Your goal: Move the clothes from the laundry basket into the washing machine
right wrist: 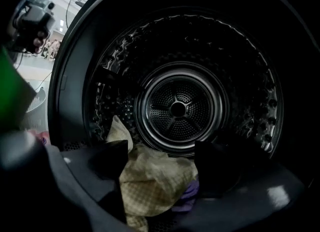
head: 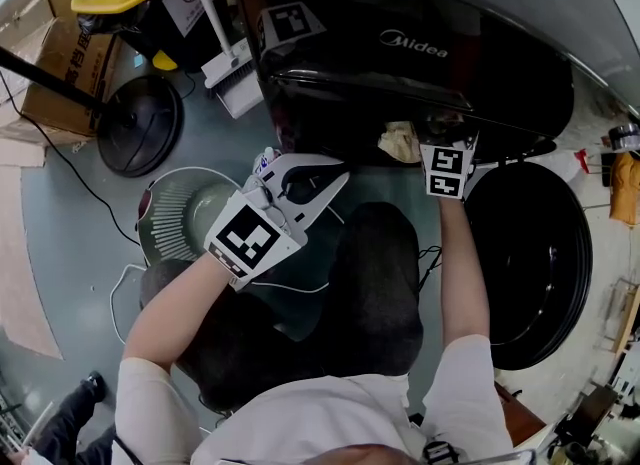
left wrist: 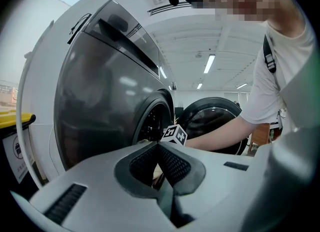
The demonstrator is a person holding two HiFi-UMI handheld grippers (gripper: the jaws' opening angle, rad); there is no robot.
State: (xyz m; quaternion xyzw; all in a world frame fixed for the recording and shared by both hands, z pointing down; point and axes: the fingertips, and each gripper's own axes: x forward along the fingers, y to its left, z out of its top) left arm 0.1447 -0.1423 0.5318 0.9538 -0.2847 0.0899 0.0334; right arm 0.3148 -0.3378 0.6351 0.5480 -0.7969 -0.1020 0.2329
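Right gripper is inside the washing machine mouth, jaws well apart and gripping nothing. The beige checked cloth lies between and below the jaws on the drum floor near the front lip, over a purple item. The pads look clear of the cloth, though it is dark there.

Left gripper has its pads closed together, empty, and is held outside the door.

- Draw the right gripper straight back out; keep the jaws wide so no fold snags.
- Check that no cloth hangs over the lip.
- Return to the laundry basket on the floor, by your left gripper.
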